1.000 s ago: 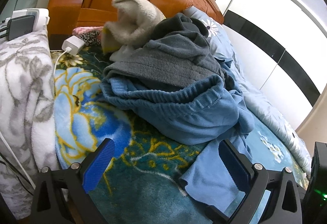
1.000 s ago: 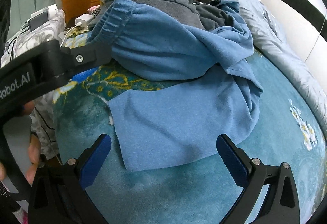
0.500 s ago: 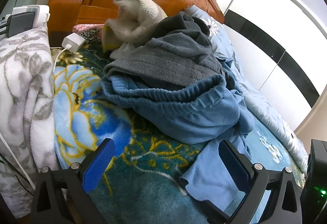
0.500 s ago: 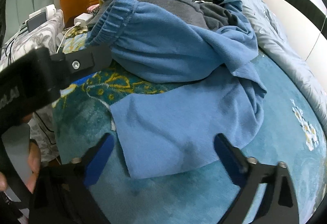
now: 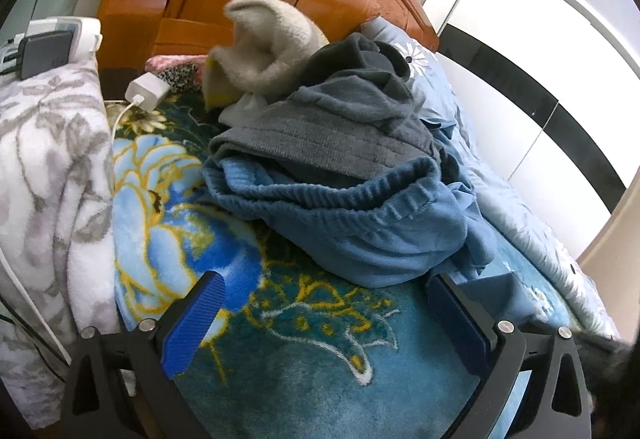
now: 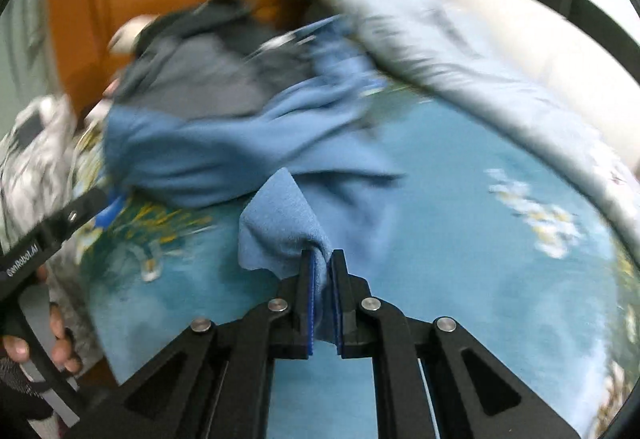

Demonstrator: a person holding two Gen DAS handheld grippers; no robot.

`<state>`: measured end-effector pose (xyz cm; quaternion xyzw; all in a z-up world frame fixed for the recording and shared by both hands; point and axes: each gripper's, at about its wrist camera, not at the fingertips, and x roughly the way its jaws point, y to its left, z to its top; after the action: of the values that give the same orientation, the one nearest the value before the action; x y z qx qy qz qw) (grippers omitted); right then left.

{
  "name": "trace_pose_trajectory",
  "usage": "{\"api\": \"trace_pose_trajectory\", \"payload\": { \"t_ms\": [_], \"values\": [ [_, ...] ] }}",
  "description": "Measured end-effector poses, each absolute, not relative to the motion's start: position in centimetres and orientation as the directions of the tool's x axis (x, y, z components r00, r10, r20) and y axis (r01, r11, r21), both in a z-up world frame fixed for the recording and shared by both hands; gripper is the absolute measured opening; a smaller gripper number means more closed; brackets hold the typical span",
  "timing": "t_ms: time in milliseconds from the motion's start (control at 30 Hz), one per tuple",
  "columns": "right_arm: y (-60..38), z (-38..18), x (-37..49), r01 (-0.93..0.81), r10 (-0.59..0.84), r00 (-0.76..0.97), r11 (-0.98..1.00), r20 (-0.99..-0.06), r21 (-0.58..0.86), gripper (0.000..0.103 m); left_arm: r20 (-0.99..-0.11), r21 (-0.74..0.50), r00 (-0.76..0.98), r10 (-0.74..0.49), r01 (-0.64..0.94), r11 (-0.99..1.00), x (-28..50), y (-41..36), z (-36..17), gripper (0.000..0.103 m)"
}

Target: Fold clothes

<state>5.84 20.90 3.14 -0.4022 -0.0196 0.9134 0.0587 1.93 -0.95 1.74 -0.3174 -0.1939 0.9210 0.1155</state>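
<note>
Jaws: right gripper (image 6: 322, 259) clamped on blue garment (image 6: 276, 215); left gripper (image 5: 324, 315) wide apart, "GenRobot.AI" printed on body.

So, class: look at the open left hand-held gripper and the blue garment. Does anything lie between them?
Nothing visible does. Only bare floral blanket lies between the open left hand-held gripper and the blue garment. A grey garment is piled on top of it, not in front.

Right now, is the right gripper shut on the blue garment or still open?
Shut. In the right wrist view the right gripper has its jaws nearly together, with a bunched fold of the blue garment pinched between them.
</note>
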Motion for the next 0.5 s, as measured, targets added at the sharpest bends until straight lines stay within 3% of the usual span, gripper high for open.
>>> {"api": "trace_pose_trajectory", "payload": {
  "t_ms": [333,500],
  "values": [
    [34.1,9.3,17.3,-0.480,0.452,-0.656,-0.868,-0.604,-0.128,0.000,-0.552,-0.348,-0.765,0.331,-0.149,-0.926,3.1,1.6,2.6,0.103],
    [39.0,9.7,22.6,-0.561,0.474,-0.622,-0.825,-0.623,-0.069,0.000,-0.560,-0.272,-0.759,0.331,-0.208,-0.939,3.7,4.1,2.9,0.103]
  ]
}}
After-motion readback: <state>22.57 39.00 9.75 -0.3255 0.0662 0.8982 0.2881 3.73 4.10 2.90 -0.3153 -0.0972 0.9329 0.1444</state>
